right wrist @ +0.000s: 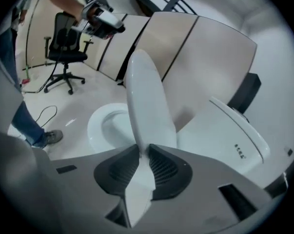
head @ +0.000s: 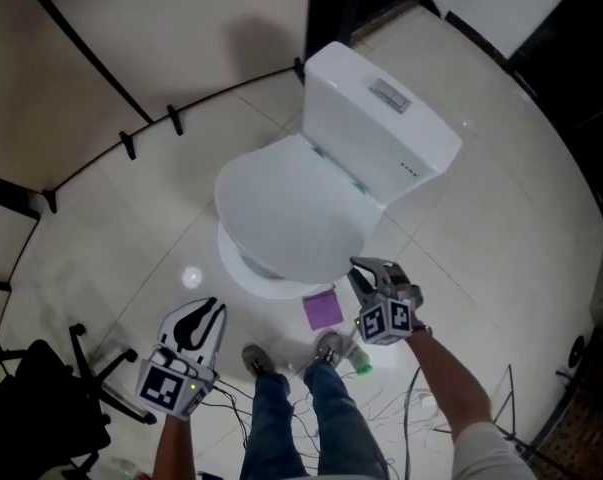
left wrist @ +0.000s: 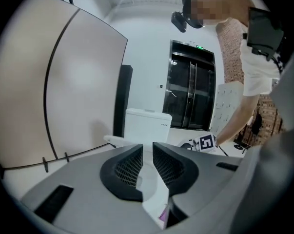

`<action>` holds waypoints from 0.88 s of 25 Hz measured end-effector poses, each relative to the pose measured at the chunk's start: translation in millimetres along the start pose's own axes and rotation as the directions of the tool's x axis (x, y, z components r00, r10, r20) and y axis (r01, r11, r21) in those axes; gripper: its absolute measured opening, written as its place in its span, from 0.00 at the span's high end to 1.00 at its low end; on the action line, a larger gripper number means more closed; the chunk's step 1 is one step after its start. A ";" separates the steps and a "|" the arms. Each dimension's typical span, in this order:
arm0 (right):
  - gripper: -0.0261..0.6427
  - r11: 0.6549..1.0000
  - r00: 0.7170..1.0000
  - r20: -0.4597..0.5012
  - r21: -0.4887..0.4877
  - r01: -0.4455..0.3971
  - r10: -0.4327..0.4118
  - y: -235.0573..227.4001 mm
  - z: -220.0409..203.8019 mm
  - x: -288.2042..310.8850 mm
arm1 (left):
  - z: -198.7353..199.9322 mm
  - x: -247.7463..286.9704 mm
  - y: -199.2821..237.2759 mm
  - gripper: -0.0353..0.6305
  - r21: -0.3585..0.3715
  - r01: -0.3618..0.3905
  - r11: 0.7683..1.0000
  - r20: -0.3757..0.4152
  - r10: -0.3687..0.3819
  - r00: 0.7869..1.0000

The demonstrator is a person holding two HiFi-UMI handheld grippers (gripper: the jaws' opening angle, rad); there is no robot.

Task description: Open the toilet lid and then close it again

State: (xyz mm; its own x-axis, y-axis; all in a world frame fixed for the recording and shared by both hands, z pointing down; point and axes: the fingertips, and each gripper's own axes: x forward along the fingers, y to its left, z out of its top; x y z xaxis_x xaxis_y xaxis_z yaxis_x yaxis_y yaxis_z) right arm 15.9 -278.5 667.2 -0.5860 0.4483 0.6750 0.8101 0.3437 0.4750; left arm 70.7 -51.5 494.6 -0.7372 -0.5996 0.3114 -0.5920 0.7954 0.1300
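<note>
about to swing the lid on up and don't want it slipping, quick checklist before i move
1. Right gripper grip on lid: ok, jaws clamp its edge.
2. Lid off the bowl: ok, partly raised, bowl open below.
3. Path back to tank: ok, nothing in between.
4. Left gripper: ok, empty, jaws slightly apart, away from the bowl.
5. Floor by the shoes: not ok, purple square lies just ahead of them.
</note>
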 end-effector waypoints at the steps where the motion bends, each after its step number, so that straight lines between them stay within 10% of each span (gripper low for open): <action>1: 0.86 0.999 1.000 -0.024 -0.041 -0.012 0.011 15.6 -1.6 6.9 | -7.9 -11.5 5.0 0.86 -0.004 -0.007 1.000 -0.005 0.007 1.000; 17: 0.58 0.915 0.888 -0.366 -0.181 -0.360 0.277 150.3 -36.8 95.3 | -80.9 -50.5 21.8 0.86 -0.053 0.061 0.997 -0.020 -0.062 0.998; 22: 0.56 0.928 0.875 -0.388 -0.111 -0.356 0.290 159.7 -35.5 101.8 | -85.7 -52.3 19.7 0.86 -0.049 0.085 0.995 -0.026 -0.086 0.996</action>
State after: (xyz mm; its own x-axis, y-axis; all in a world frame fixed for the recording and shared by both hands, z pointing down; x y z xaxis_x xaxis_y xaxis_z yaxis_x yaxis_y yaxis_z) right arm 86.3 -207.3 831.8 -0.2706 0.1712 0.9474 0.9625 0.0677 0.2626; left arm 125.5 3.1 561.5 -0.6748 -0.6636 0.3231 -0.6357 0.7449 0.2023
